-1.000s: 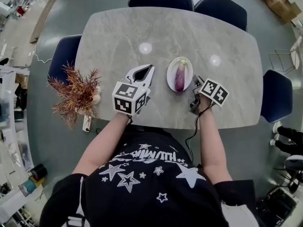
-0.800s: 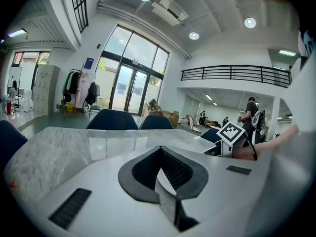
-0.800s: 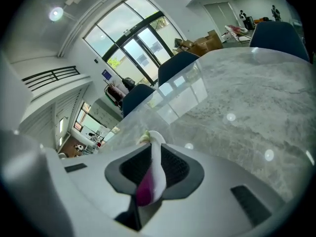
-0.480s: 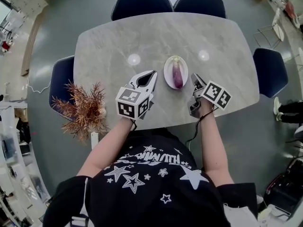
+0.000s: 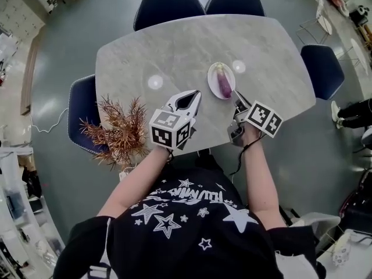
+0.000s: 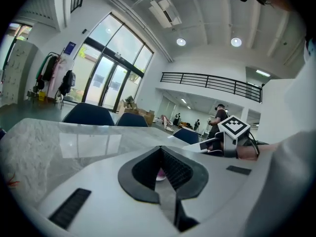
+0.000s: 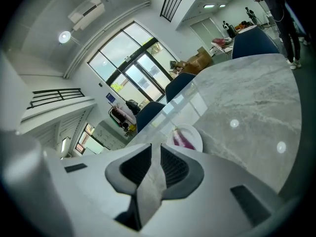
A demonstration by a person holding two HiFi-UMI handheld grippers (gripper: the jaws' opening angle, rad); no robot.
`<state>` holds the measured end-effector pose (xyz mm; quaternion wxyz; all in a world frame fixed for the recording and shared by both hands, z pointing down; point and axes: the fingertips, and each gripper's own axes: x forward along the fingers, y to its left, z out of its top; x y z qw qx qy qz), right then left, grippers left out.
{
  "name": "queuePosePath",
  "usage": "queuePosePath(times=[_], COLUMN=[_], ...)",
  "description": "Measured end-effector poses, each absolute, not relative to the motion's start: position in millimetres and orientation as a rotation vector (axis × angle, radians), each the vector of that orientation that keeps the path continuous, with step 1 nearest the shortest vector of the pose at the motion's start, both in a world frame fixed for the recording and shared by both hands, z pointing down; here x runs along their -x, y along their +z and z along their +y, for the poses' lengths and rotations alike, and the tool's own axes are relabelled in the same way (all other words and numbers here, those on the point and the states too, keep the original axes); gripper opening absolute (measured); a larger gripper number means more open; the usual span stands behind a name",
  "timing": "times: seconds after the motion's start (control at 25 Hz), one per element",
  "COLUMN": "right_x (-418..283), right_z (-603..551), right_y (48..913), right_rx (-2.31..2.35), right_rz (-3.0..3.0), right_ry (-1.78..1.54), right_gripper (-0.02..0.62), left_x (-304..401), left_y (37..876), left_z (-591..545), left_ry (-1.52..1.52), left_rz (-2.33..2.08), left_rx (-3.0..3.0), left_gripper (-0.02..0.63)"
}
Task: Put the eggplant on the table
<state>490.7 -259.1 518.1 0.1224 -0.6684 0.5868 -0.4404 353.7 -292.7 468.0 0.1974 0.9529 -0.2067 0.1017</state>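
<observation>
Eggplant (image 5: 224, 83) still on its white plate (image 5: 213, 77) toward the tabletop's (image 5: 174, 45) right edge; we have edged the right gripper (image 5: 234, 93) up beside the plate's near rim, left gripper (image 5: 197, 93) close by, both jaws pressed together, empty; pickup not begun, we judge.

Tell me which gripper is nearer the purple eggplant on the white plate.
Right. The right gripper points at the white plate's near-right rim, close beside the purple eggplant. The left gripper sits farther off to the plate's left, bare marble table between.
</observation>
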Motion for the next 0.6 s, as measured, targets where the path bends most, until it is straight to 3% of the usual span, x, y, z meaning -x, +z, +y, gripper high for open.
queuePosePath(times=[0.6], right_x=[-402], right_z=[-147], right_y=[493], right_rx=[2.101], right_rz=[1.387], right_ry=[-1.100], right_gripper=[0.061], left_x=[-311], left_y=[445], left_z=[-203], left_ry=[0.239], left_rz=[-0.084], left_rx=[-2.755], left_gripper=[0.006])
